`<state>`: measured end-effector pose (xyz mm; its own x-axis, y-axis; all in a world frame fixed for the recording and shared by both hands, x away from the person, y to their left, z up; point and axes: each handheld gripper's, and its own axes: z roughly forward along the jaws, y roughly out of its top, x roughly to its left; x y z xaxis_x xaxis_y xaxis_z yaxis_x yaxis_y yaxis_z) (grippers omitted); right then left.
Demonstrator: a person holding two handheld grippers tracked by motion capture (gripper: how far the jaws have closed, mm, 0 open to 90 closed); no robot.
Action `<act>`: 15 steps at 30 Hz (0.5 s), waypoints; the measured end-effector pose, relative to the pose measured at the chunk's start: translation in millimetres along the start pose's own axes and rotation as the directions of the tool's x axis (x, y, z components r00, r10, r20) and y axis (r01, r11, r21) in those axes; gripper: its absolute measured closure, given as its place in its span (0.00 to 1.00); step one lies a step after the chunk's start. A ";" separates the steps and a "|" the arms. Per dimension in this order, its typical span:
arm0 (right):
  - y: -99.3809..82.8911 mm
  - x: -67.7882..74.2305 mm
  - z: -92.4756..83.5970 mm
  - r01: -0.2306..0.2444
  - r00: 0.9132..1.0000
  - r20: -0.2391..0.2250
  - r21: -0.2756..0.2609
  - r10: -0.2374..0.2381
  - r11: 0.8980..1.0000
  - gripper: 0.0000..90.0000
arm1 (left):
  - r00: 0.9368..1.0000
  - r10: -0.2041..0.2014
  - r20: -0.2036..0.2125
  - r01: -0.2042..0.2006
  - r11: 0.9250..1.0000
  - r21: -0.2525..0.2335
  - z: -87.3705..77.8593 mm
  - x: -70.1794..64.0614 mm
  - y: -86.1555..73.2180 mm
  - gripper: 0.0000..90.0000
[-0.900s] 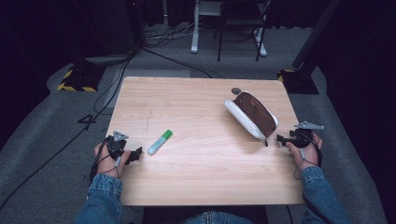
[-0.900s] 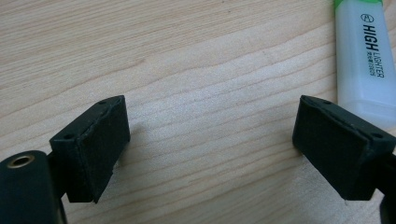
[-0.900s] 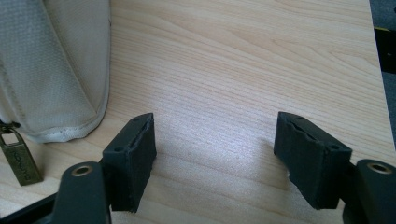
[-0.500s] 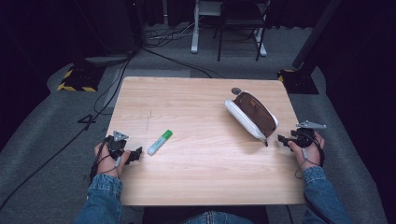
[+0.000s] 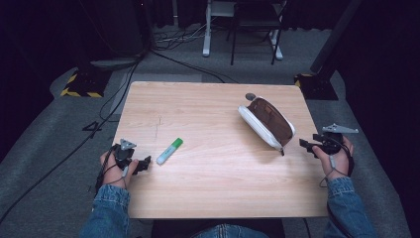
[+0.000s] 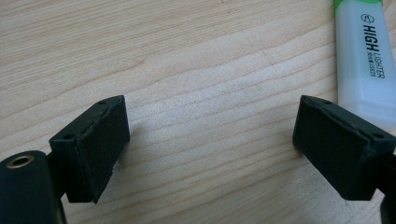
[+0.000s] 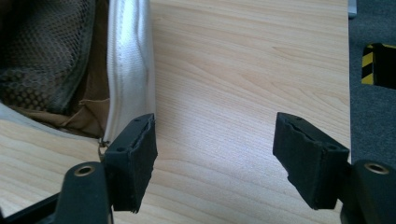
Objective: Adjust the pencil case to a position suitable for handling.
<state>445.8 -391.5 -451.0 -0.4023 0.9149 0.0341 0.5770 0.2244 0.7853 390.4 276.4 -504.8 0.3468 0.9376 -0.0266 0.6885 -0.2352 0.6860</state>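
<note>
A green and white highlighter (image 5: 169, 151) lies on the wooden table (image 5: 208, 109), left of centre. My left gripper (image 5: 144, 164) rests on the table just left of it, open, with bare wood between its jaws (image 6: 212, 114); in the left gripper view the highlighter (image 6: 362, 60) lies just beyond the right-hand jaw. A white pencil case (image 5: 267, 123) with a brown lining lies unzipped at the right. My right gripper (image 5: 304, 145) sits open by its near end, empty (image 7: 215, 123), with the pencil case's white rim (image 7: 128, 60) beside the left-hand jaw.
A small dark round thing (image 5: 250, 96) lies at the pencil case's far end. The table's right edge (image 7: 348, 70) runs close to my right gripper, with grey carpet beyond it. Cables, a yellow-and-black stand base (image 5: 79, 87) and table legs (image 5: 208, 29) stand on the floor behind.
</note>
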 end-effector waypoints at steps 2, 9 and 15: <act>1.0 0.6 -2.6 -0.006 1.000 -0.004 0.000 0.006 1.000 0.34 | 1.000 0.000 0.000 0.000 1.000 0.000 0.0 0.0 0.0 0.12; 7.0 1.5 -11.3 -0.014 0.999 -0.048 -0.024 0.013 1.000 0.35 | 1.000 0.002 0.001 -0.002 1.000 0.000 0.0 0.0 0.0 0.12; 15.3 7.0 -16.1 0.009 0.995 -0.104 -0.024 -0.011 1.000 0.32 | 1.000 0.002 0.001 -0.002 1.000 -0.001 0.0 0.0 0.0 0.12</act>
<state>440.3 -387.1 -428.8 -0.4804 0.8725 0.0893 0.5561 0.2243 0.8003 390.4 276.5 -504.8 0.3487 0.9369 -0.0261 0.6875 -0.2368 0.6865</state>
